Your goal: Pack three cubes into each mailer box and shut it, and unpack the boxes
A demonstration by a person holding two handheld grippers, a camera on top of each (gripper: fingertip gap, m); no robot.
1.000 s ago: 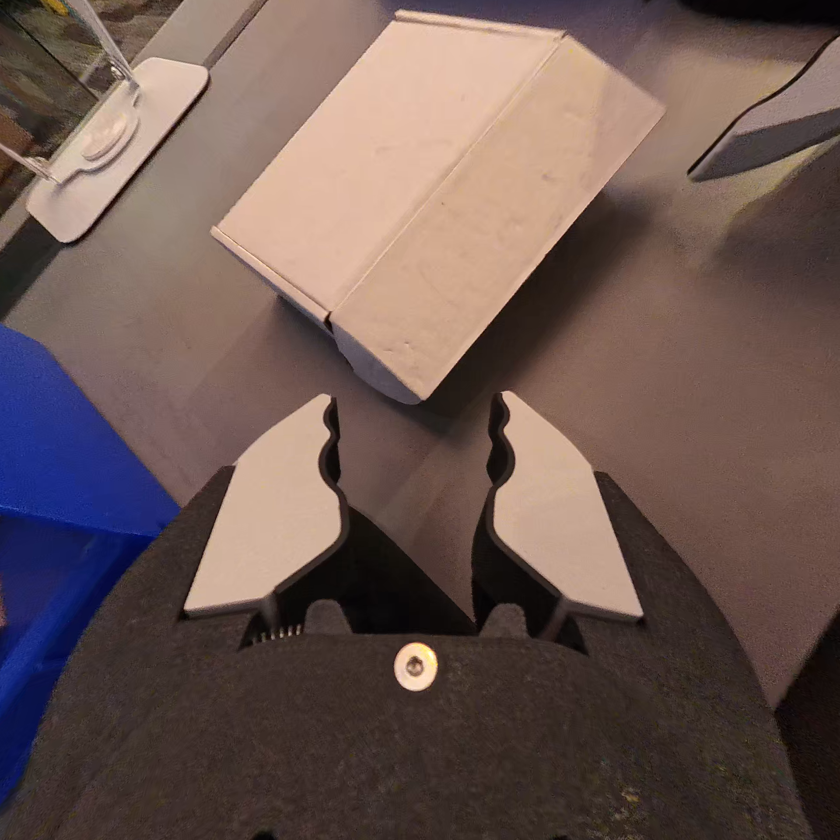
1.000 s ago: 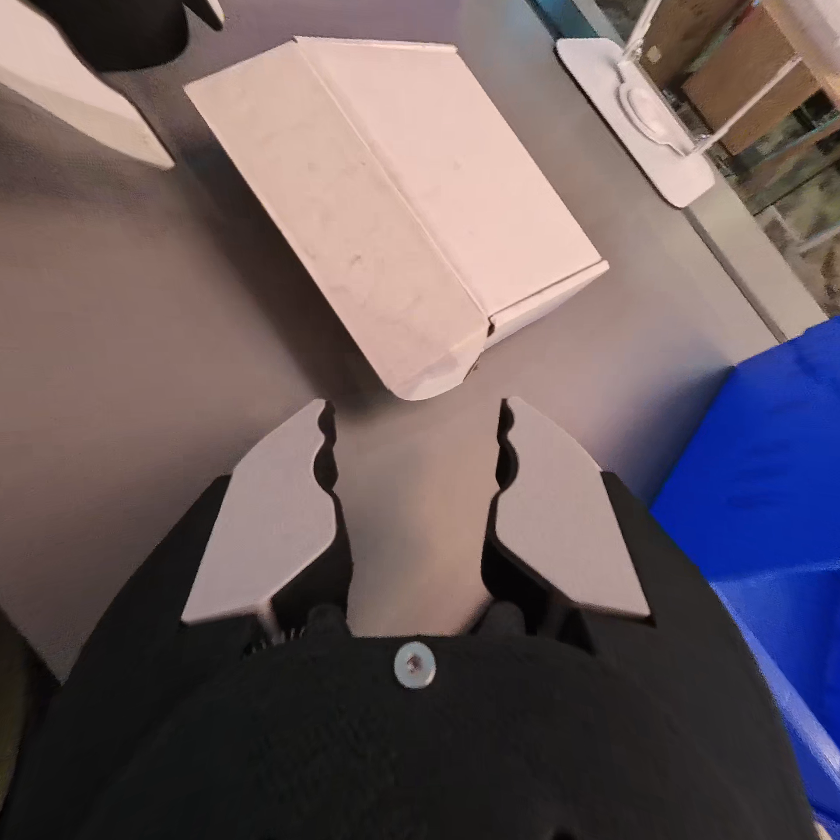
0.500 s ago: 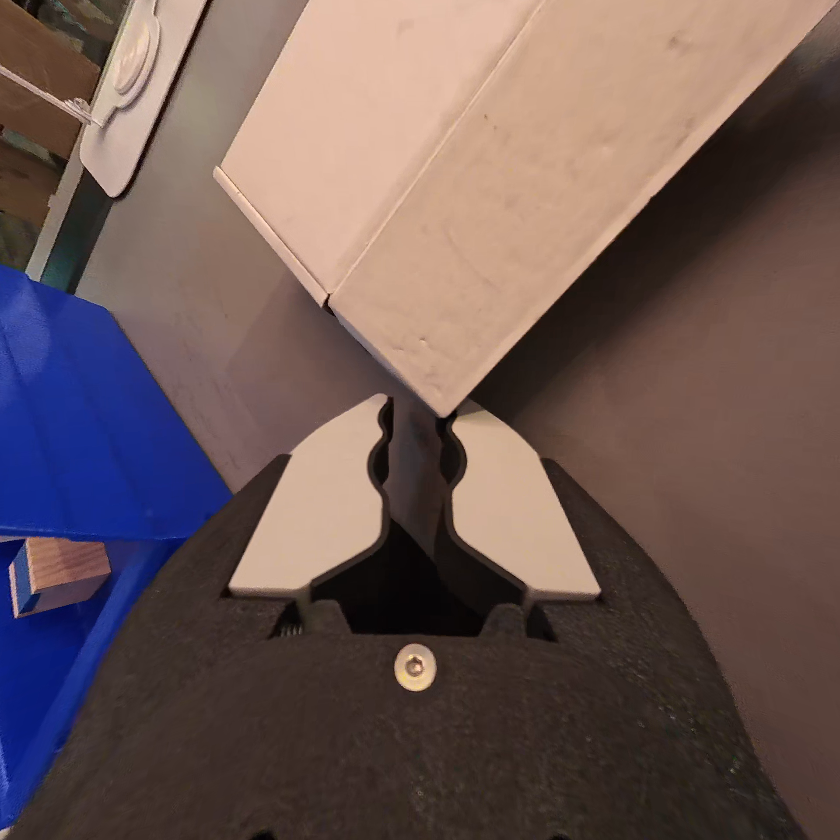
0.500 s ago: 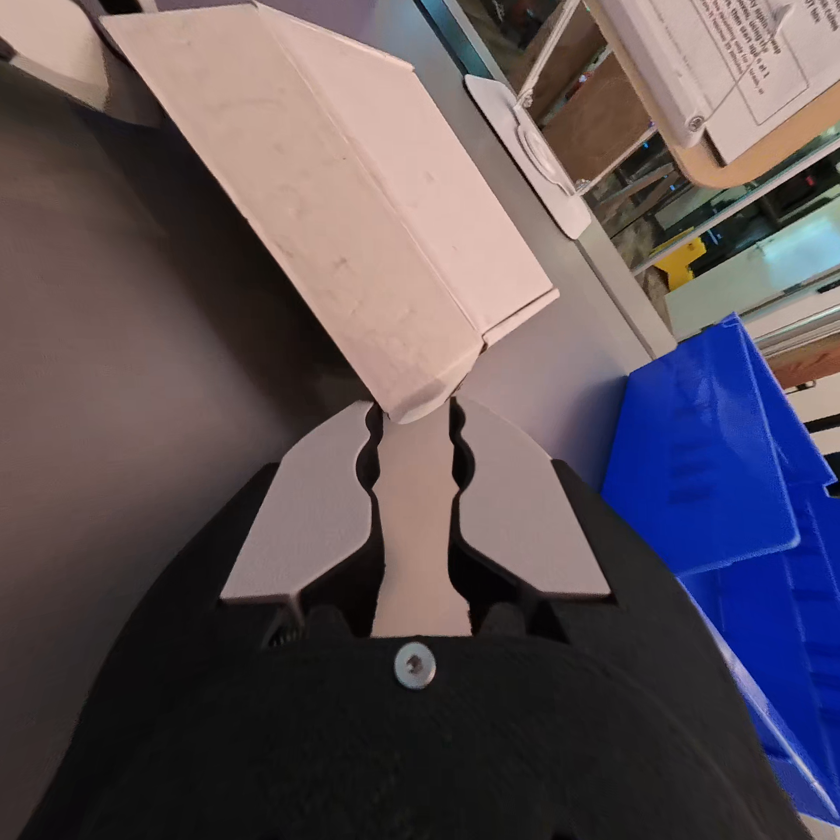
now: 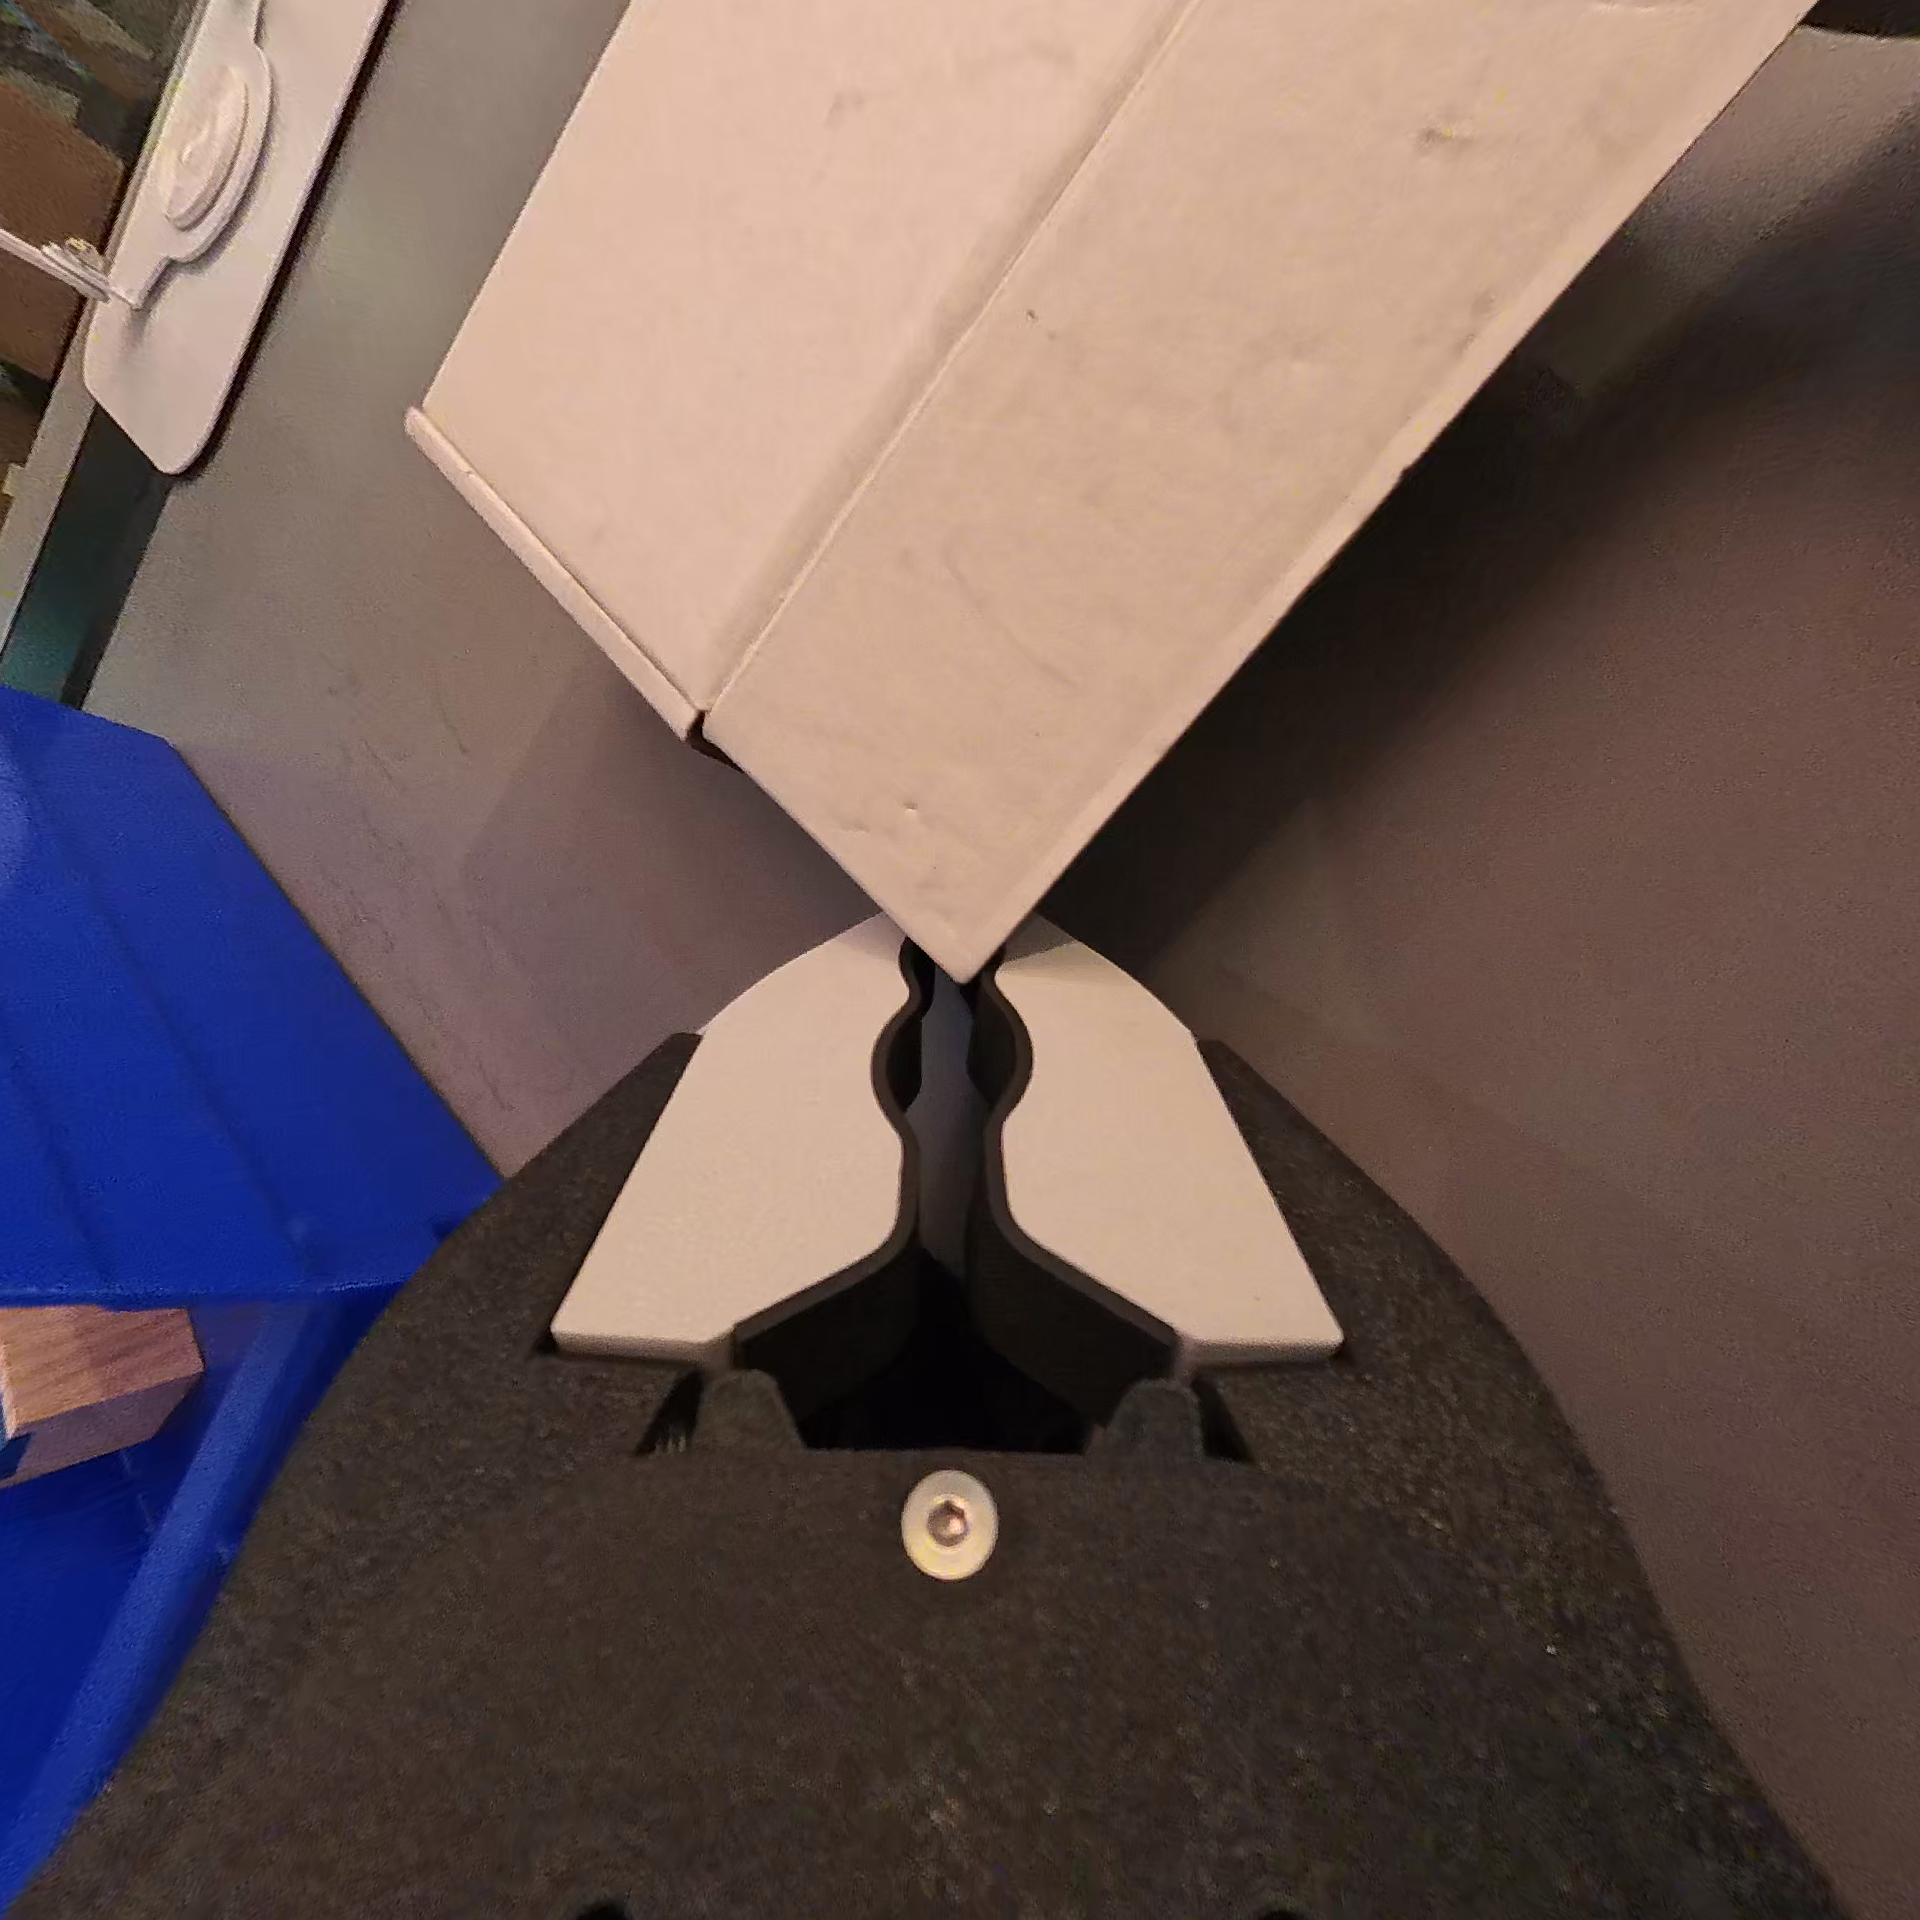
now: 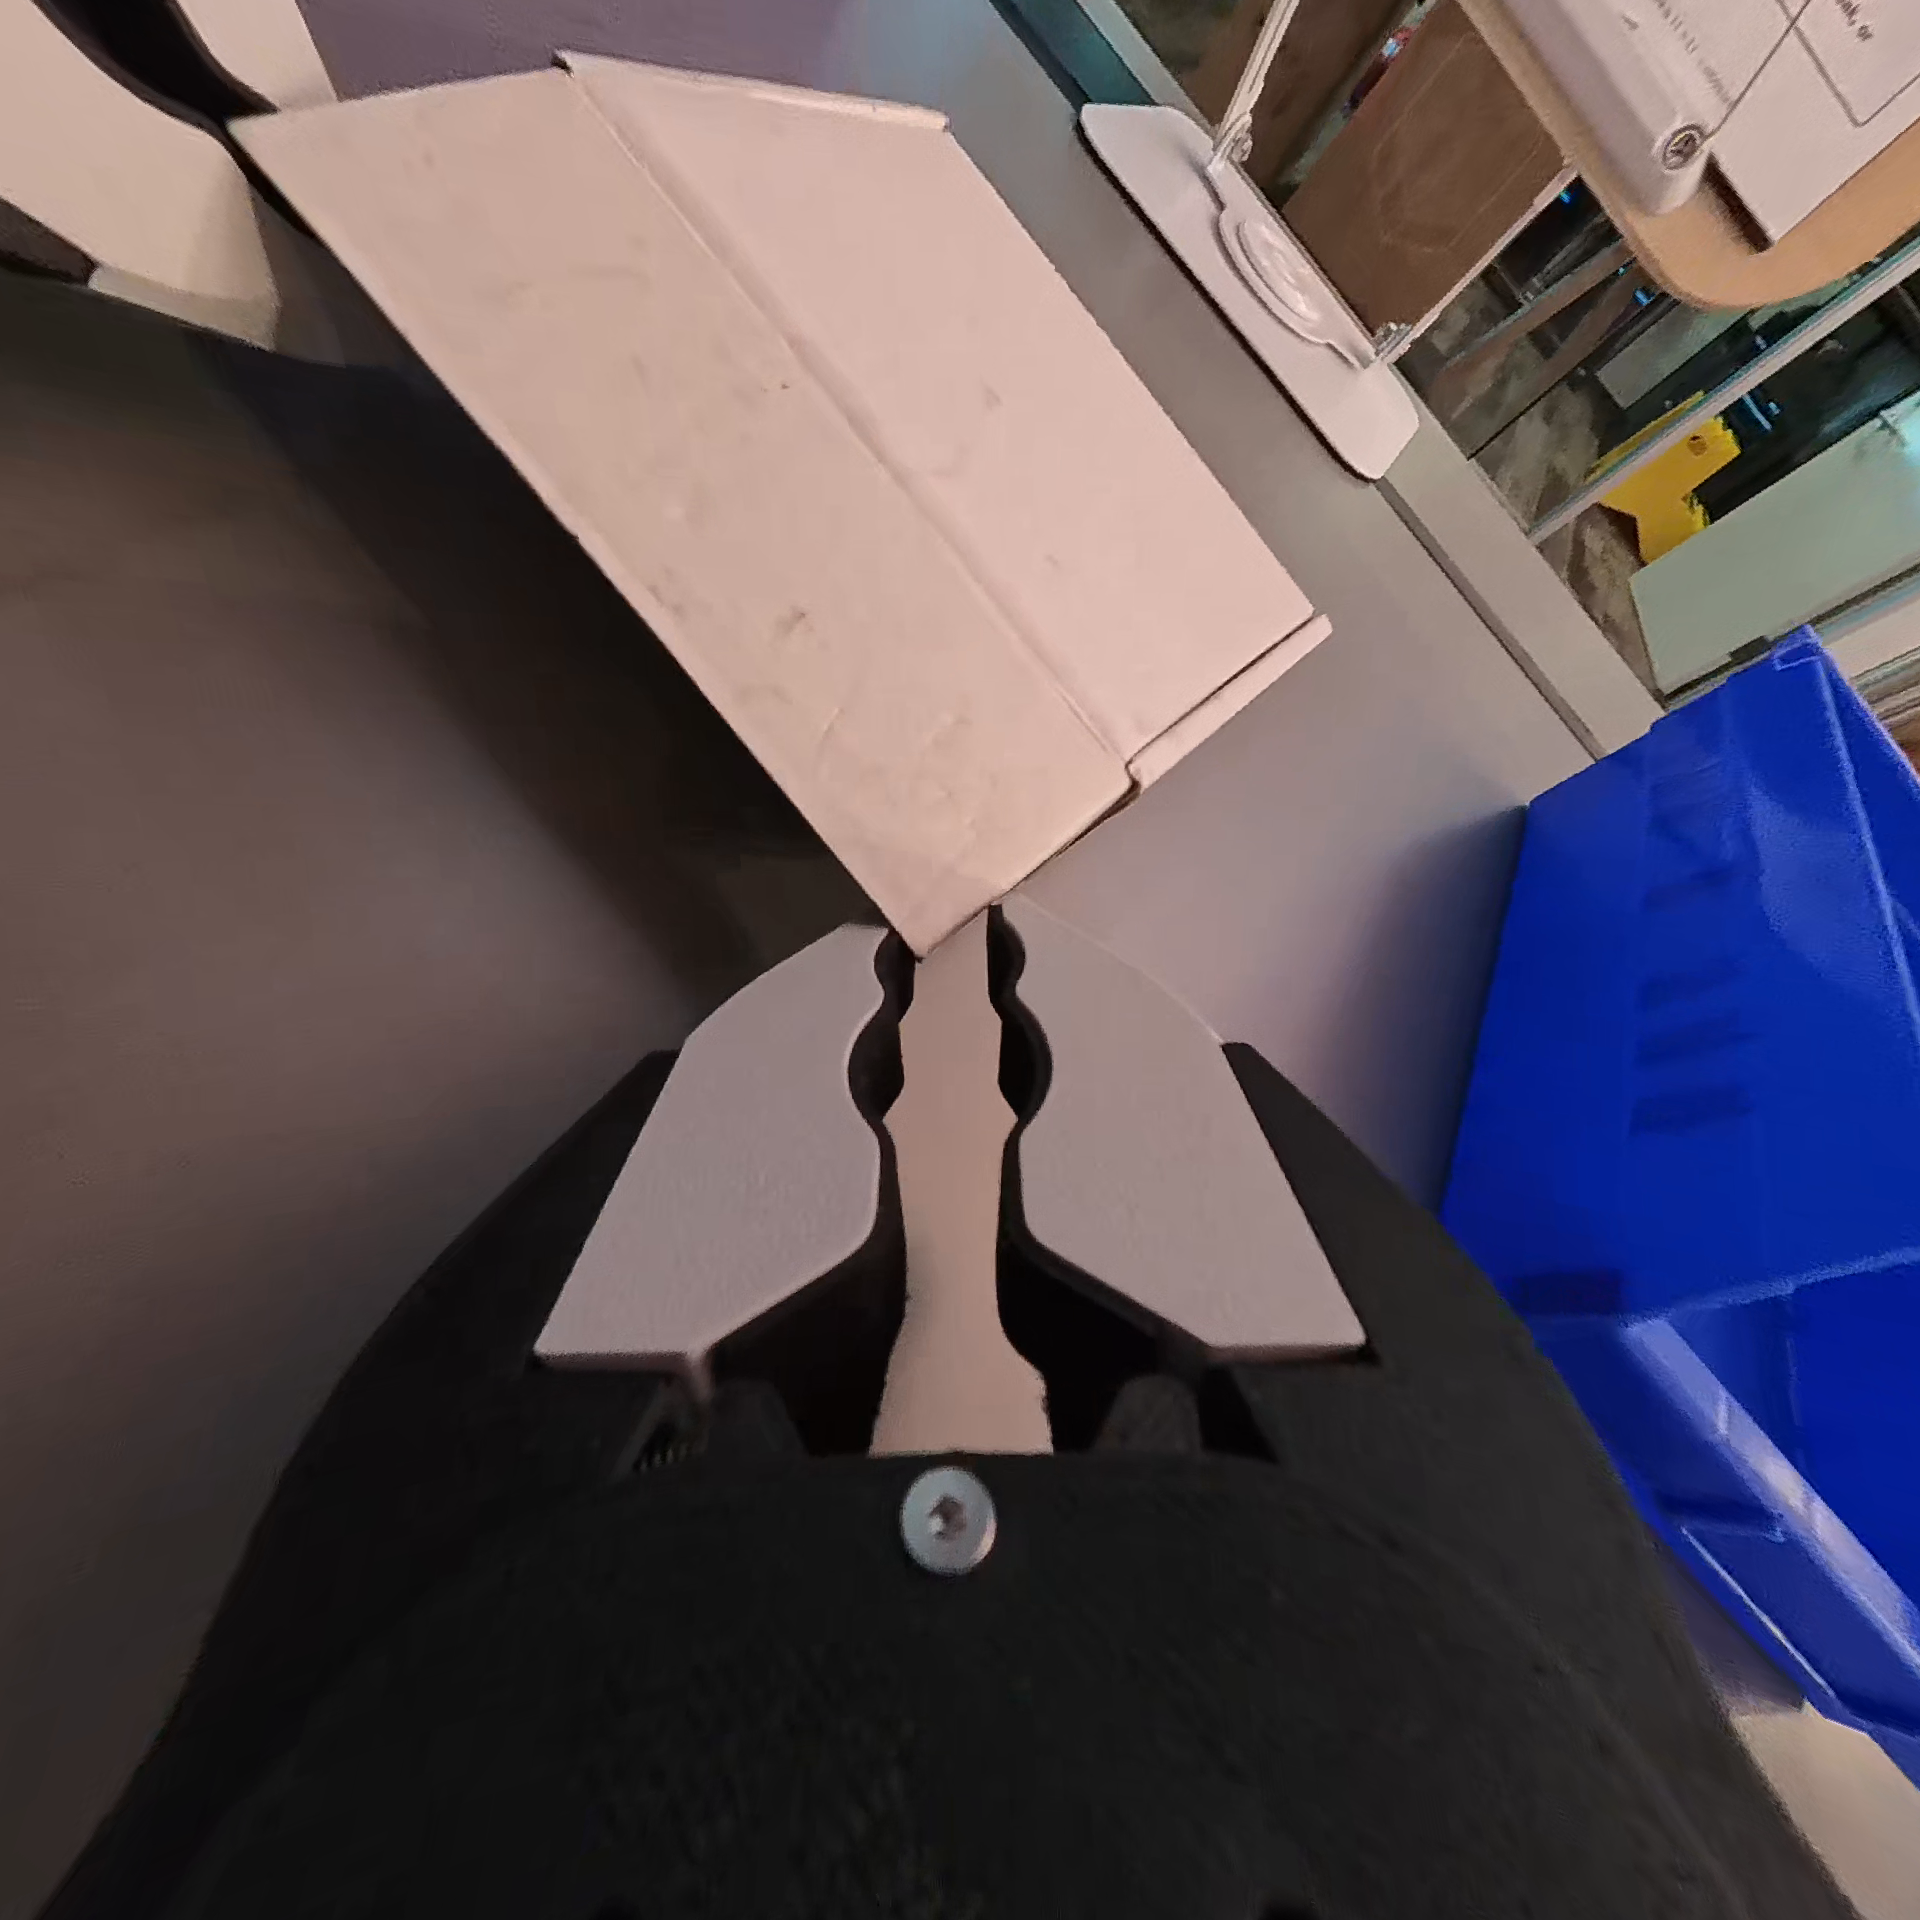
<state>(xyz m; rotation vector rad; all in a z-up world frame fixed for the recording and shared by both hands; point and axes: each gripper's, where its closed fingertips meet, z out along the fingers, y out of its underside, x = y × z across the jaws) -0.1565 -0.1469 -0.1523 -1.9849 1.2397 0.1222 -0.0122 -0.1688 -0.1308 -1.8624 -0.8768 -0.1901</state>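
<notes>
2 wrist-camera views, each looking along a pair of smooth pale grey fingers set in a rough black foam-like body.

In the left wrist view, a closed white cardboard mailer box point(image 5: 1039, 416), matte and lightly scuffed, fills the upper centre of the frame. It sits tilted, 1 corner pointing down toward the centre. The left gripper point(image 5: 951, 977) is narrowed to a thin slit and pinches a flap of the box at that corner; the flap's pale edge shows between the wavy inner edges of the fingers. Around the box lies a smooth dark grey tabletop point(image 5: 1558, 935). A glossy blue plastic bin point(image 5: 187, 1039) occupies the lower left, with a pale wooden cube point(image 5: 83, 1382) visible inside it at the left edge. A flat white plastic stand base point(image 5: 208, 208) sits in the upper left.

In the right wrist view, the same kind of white cardboard mailer box point(image 6: 779, 468) spans the upper centre, also corner-down. The right gripper point(image 6: 951, 945) is narrowed onto a strip of white card that runs back between its fingers. A blue plastic bin point(image 6: 1714, 1039) stands at the right edge. A white stand base point(image 6: 1247, 260) lies in the upper right.
</notes>
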